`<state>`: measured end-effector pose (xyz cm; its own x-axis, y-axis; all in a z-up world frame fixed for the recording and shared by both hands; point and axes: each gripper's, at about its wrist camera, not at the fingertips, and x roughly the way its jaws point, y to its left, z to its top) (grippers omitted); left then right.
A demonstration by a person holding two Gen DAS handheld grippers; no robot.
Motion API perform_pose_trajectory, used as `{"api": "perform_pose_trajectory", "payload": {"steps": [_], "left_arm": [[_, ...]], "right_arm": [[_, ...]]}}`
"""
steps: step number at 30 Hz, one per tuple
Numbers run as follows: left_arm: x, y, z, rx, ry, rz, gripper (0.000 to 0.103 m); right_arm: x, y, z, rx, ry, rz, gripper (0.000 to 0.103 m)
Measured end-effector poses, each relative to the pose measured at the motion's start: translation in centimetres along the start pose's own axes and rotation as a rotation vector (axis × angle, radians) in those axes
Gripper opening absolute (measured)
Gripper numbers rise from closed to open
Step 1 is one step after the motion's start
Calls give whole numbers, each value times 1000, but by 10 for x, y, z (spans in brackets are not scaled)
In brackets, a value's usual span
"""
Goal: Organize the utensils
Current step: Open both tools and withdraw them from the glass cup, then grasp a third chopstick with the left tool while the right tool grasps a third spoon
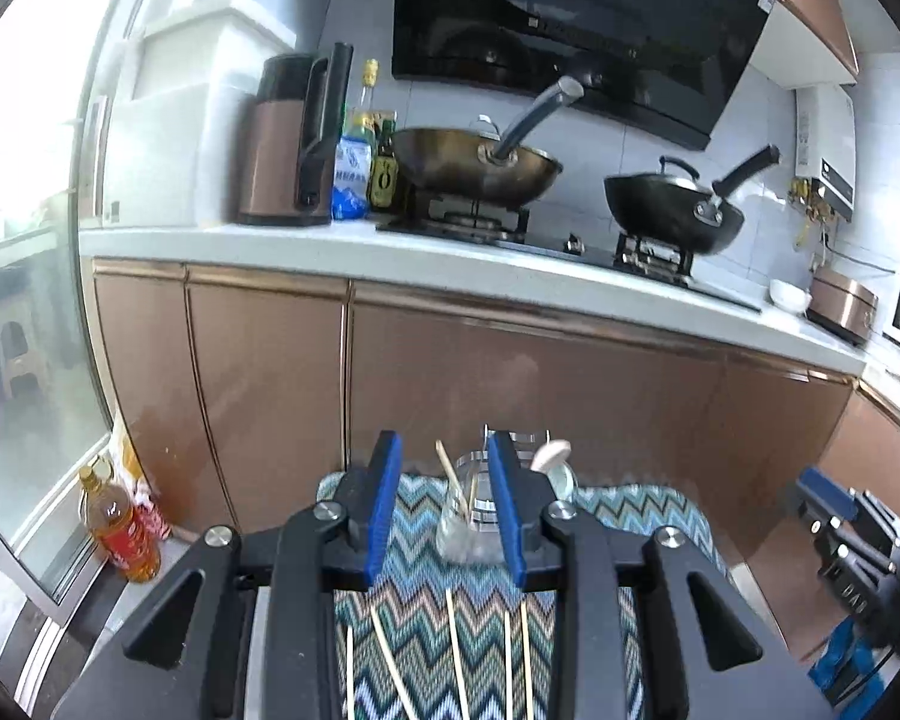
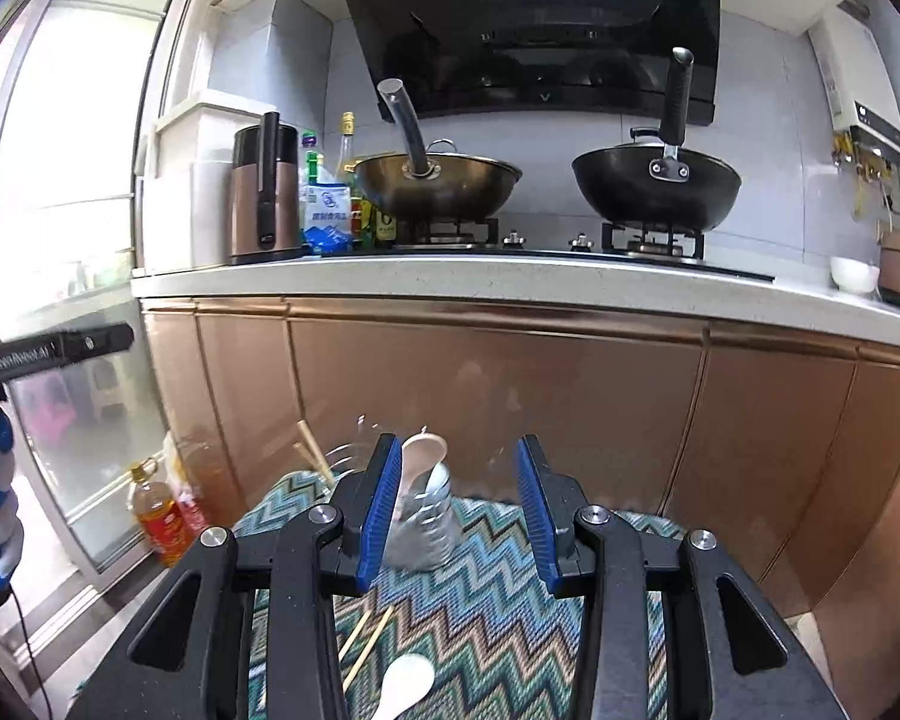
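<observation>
Both grippers hang above a zigzag-patterned cloth (image 1: 426, 588) with their jaws wide apart and nothing between them. Under the left gripper (image 1: 444, 504) several loose chopsticks (image 1: 453, 648) lie on the near part of the cloth, and one chopstick (image 1: 450, 480) already stands tilted in the clear glass (image 1: 459, 516) at the far side. Under the right gripper (image 2: 459, 510) a white spoon (image 2: 405, 687) lies near, with two more chopsticks just to its left, and another spoon (image 2: 423, 456) leans in a second glass (image 2: 429, 510). I judge the step to be the next pick, so each gripper should come down over one piece only. For a thin chopstick, the pads should close across its middle, flat to the cloth, so it does not roll or drag its neighbours. When dropping it in, tip it end first, because the glasses look light and could fall
</observation>
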<state>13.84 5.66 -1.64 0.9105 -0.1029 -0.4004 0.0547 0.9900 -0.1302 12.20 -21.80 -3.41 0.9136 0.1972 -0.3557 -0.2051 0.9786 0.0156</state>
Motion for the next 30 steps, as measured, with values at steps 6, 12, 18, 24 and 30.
{"api": "perform_pose_trajectory", "payload": {"steps": [6, 12, 18, 24, 30], "left_arm": [[-6, 8, -23, 3, 79, -39, 28], [-6, 22, -40, -21, 112, -32, 28], [-1, 30, -54, -41, 139, -29, 28], [15, 33, -69, -56, 189, -33, 28], [30, 31, -80, -60, 230, -30, 28]], "right_arm": [[-11, -4, -16, 23, 43, 44, 39], [-17, -18, -37, 47, 77, 39, 39], [-14, -32, -54, 73, 119, 28, 39], [-5, -47, -74, 117, 162, 23, 39], [2, -59, -86, 146, 190, 27, 39]]}}
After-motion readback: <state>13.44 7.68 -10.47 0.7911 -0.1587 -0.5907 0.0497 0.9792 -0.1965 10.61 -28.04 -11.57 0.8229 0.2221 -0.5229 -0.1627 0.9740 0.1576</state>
